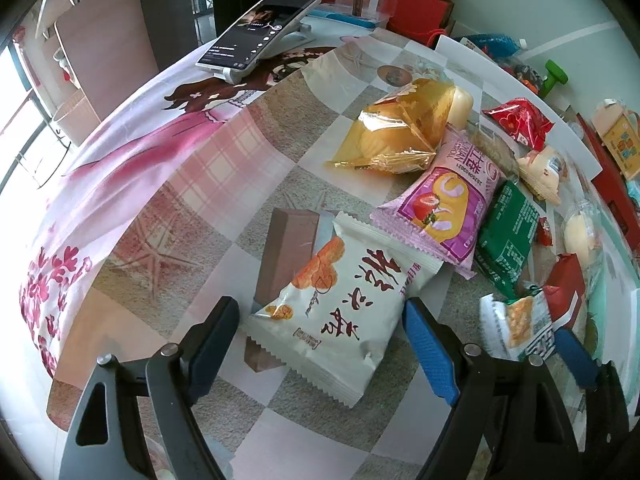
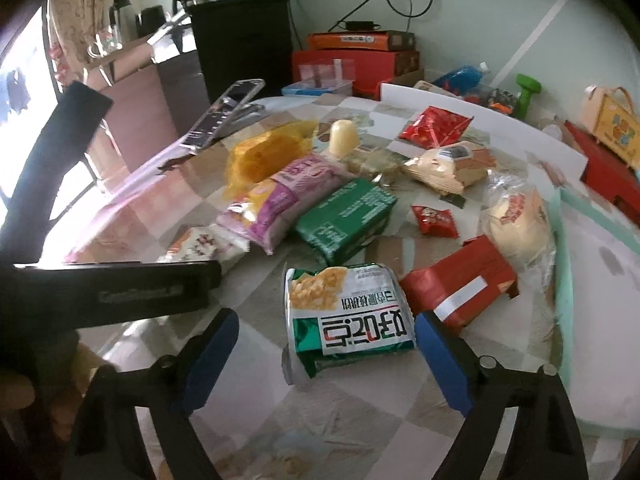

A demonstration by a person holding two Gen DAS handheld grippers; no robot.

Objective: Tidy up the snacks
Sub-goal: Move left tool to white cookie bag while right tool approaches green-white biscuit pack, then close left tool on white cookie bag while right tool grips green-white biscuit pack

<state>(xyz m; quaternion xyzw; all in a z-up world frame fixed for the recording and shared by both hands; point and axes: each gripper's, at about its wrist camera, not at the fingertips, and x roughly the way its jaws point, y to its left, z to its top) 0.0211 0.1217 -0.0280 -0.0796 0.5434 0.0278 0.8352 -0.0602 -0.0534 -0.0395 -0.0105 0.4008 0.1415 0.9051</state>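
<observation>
A white snack packet (image 1: 340,312) with orange pictures and red lettering lies partly on a brown bar (image 1: 288,248). My left gripper (image 1: 320,306) straddles it, with both fingers against its edges. A green-and-white corn snack packet (image 2: 348,312) lies flat between the fingers of my right gripper (image 2: 327,319). The right-hand finger touches its edge, while a gap shows at the left-hand finger, so the jaws stand open. That same corn packet (image 1: 516,324) appears at the right of the left wrist view. The left gripper's black body (image 2: 120,288) fills the left of the right wrist view.
Several more snacks crowd the table beyond: a yellow cake bag (image 2: 264,156), a pink roll packet (image 2: 276,200), a green packet (image 2: 344,216), a red box (image 2: 460,280) and a wrapped bun (image 2: 516,220). A phone on a stand (image 1: 260,28) sits at the far edge.
</observation>
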